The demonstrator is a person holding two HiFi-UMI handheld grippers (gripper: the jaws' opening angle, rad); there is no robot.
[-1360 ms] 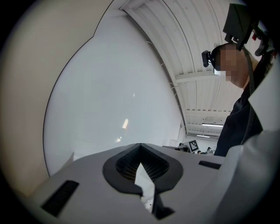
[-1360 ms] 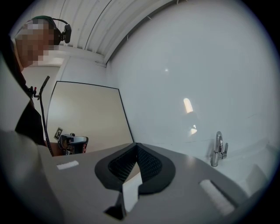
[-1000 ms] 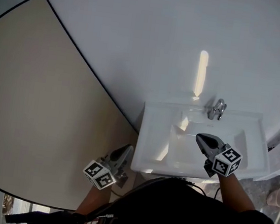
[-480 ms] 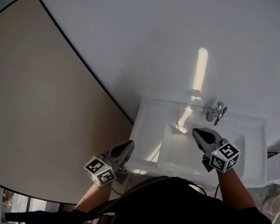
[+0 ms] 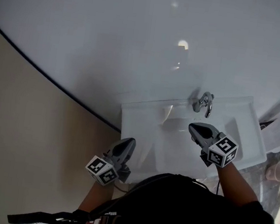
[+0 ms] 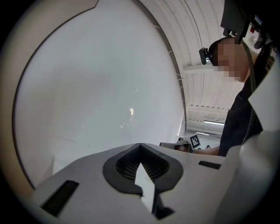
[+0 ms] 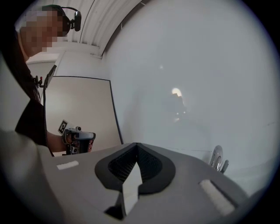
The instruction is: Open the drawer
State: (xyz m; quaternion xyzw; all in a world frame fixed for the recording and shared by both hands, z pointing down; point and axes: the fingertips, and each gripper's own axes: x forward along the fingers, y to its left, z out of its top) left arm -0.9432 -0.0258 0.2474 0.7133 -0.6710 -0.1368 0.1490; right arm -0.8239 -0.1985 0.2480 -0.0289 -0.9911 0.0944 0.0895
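No drawer shows in any view; we judge it sits under the sink [image 5: 138,134], hidden by our body [image 5: 178,211], stiff-sliding, best taken by its front pull. Our left gripper [image 5: 127,143] and right gripper [image 5: 193,126] have jaws together, empty.

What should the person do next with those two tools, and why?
Probably lower them below the sink to find the drawer: none is in view, and the left gripper and right gripper are shut and empty, up by its rim.

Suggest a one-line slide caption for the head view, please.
At a white sink with a chrome tap, the left claw and right claw hover shut and empty.
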